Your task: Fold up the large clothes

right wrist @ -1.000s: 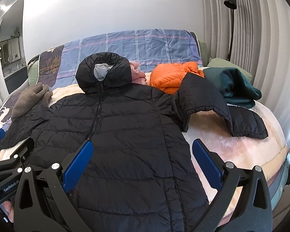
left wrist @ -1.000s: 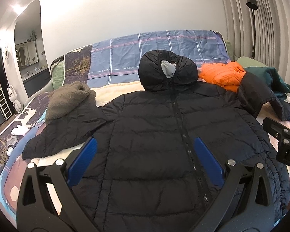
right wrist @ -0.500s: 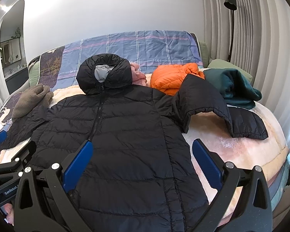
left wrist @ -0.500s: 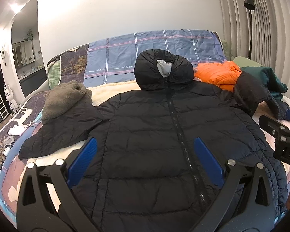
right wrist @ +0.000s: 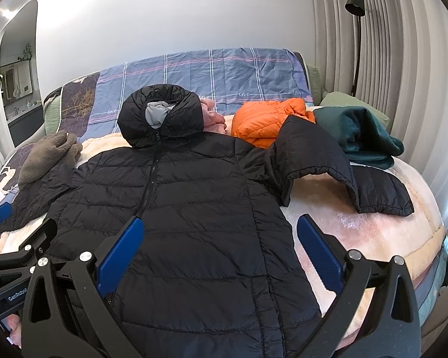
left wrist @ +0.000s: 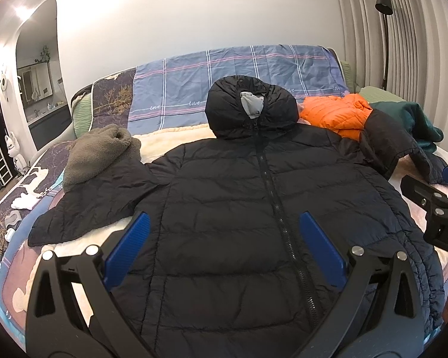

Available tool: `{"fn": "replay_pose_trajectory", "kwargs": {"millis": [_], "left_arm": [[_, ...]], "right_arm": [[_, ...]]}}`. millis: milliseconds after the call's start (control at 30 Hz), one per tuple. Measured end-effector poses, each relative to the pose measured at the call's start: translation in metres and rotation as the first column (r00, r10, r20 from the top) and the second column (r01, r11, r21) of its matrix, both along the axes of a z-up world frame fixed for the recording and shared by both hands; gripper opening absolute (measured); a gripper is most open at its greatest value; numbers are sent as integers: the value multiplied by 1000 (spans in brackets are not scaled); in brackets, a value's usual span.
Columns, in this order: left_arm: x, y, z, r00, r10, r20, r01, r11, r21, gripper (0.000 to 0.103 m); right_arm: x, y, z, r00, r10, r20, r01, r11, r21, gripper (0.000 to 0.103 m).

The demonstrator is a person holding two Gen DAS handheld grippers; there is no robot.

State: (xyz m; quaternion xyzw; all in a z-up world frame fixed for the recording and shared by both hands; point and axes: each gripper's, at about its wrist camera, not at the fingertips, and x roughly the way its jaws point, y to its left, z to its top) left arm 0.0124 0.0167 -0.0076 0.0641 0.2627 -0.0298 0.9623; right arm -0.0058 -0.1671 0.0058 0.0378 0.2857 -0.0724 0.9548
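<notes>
Left claw (left wrist: 222, 246): is hovering spread wide, gripping nothing
Left view: black jacket (left wrist: 239, 197) is lying flat, hood pointing away
Right claw (right wrist: 219, 246): is hovering spread, empty
Right view: folded sleeve (right wrist: 322, 167) is lying nearer the right claw

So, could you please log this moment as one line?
phase: pre-grasp | black puffer jacket: flat on bed, zipped | left gripper: open | right gripper: open, above hem
</notes>
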Motion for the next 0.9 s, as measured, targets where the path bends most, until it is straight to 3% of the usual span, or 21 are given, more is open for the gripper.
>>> {"fn": "replay_pose_trajectory", "kwargs": {"millis": [900], "left_arm": [[44,-2,27,997,-78,1,78,997,-5,101]], "right_arm": [[26,1,20,999,32,23,-30,997,-76,102]]}}
